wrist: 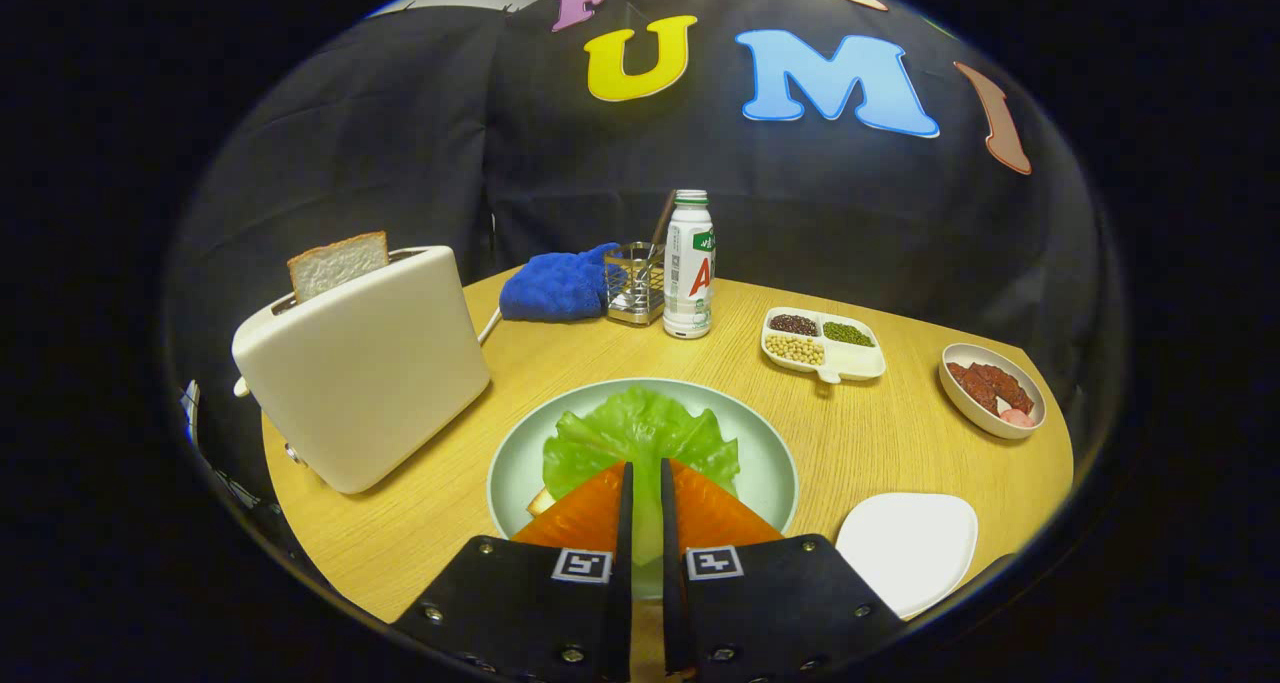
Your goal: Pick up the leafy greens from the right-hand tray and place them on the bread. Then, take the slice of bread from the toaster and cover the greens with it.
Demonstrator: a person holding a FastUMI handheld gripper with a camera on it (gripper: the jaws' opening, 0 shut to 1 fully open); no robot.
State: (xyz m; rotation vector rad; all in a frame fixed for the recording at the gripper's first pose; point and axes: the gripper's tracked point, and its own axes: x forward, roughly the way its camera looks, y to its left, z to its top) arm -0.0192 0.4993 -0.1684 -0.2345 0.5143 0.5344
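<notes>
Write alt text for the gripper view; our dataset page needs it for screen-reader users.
The gripper, fingers nearly closed with a narrow gap, sits over leafy greens lying on a pale green plate, with bread peeking out beneath. To one side a cream toaster holds a bread slice; a white tray lies opposite.

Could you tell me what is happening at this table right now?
A person's handheld gripper sits over the plate, its fingers nearly closed around the edge of the leafy greens, which already lie on the bread. The second slice of bread stands in the toaster, not yet taken. The white tray lies nearby.
</notes>
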